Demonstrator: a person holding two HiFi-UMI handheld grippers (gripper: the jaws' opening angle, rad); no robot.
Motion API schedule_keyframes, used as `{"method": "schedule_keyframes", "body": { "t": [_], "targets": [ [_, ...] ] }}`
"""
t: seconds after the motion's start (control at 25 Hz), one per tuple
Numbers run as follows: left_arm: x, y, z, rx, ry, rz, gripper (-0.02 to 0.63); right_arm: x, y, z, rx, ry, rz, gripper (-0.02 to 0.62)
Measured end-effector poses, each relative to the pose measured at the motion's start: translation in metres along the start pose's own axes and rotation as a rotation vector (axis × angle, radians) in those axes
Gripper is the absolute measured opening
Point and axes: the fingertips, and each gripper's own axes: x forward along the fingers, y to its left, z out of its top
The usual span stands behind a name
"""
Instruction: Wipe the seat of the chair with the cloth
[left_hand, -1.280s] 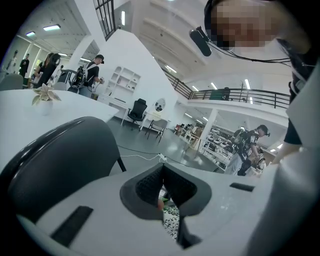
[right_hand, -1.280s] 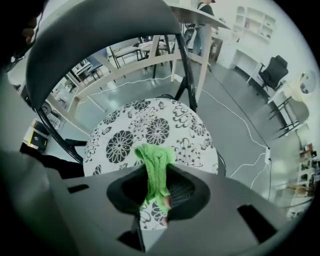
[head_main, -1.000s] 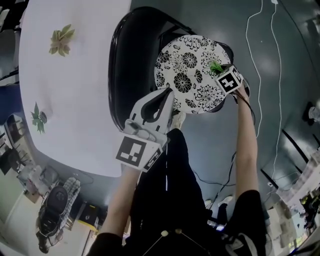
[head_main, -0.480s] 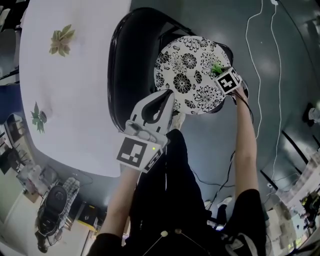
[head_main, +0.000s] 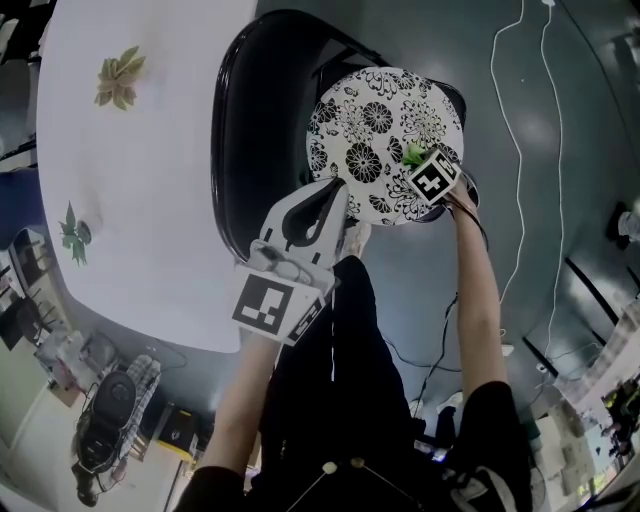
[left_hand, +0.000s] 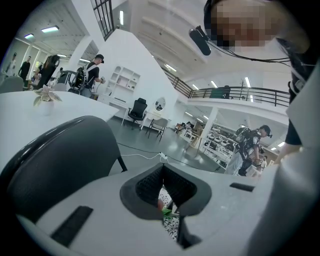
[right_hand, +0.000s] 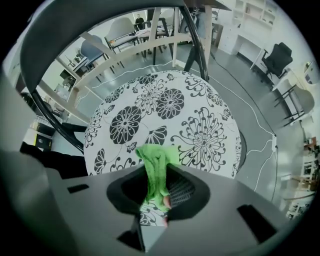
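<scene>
The chair's round seat (head_main: 370, 120), white with black flowers, fills the middle of the right gripper view (right_hand: 165, 115). A green cloth (head_main: 411, 154) lies bunched on the seat's near right part. My right gripper (head_main: 418, 166) is shut on the green cloth (right_hand: 157, 170), which hangs out between the jaws of the right gripper (right_hand: 160, 186) onto the seat. My left gripper (head_main: 330, 200) hovers at the seat's near left edge with nothing held. Its jaws meet at their tips in the view from the left gripper (left_hand: 161, 172), and a sliver of seat and cloth shows below them.
The chair's black curved back (head_main: 245, 130) rises left of the seat (left_hand: 55, 160). A white table (head_main: 150, 200) with small plant ornaments stands further left. White cables (head_main: 515, 150) run over the grey floor on the right. The person's black-clad legs are below the seat.
My right gripper has slid with the green cloth across the seat, leftward and toward the near edge. The left gripper has stayed where it was.
</scene>
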Motion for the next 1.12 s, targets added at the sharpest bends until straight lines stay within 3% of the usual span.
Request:
{"method": "schedule_keyframes", "body": {
  "t": [0.68,1.12],
  "targets": [
    [0.002,-0.01,-0.01,-0.019,0.003,-0.021,0.005,0.005,0.09,-0.017,-0.014,-0.024,0.139,0.089],
    [0.006,-0.017,-0.01,-0.021,0.002,-0.045,0.005,0.006,0.167,-0.026,-0.154,0.014,0.257,0.089]
  ]
}}
